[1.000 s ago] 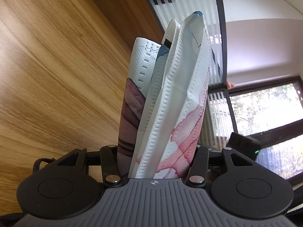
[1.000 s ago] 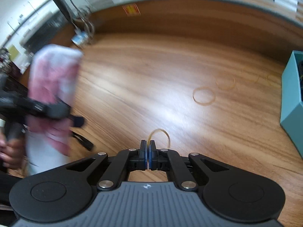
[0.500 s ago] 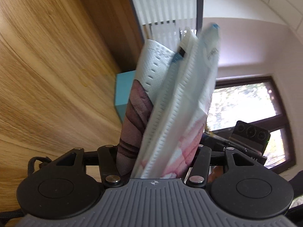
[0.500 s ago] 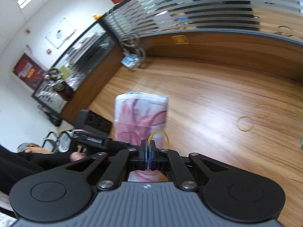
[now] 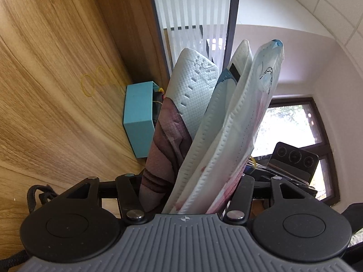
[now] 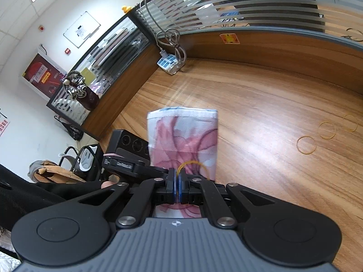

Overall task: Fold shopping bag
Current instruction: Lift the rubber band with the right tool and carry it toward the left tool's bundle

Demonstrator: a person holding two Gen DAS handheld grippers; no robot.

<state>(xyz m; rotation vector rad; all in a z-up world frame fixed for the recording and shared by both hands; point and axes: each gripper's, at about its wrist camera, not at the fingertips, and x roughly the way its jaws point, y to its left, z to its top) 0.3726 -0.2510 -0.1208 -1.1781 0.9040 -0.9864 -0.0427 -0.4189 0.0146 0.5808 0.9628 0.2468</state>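
The folded shopping bag [image 5: 217, 124], white mesh fabric with a pink and maroon print, stands up between the fingers of my left gripper [image 5: 187, 188], which is shut on its lower end. In the right wrist view the same bag [image 6: 181, 136] is a flat upright packet held above the wooden desk [image 6: 261, 117]. My right gripper [image 6: 176, 185] is shut on a yellow rubber band [image 6: 192, 164], whose loop hangs right in front of the bag's lower part. The right gripper's camera block [image 5: 292, 161] shows just beyond the bag in the left wrist view.
A teal box [image 5: 138, 117] sits on the desk behind the bag. Three loose rubber bands [image 6: 306, 145] lie on the wood to the right. A power strip with coiled cable [image 6: 169, 64] rests by the striped glass partition. A dark sleeve [image 6: 45, 190] holds the left gripper.
My right gripper has lifted off the desk with the rubber band and swung toward the bag. The left gripper turned, which brought the teal box into its view.
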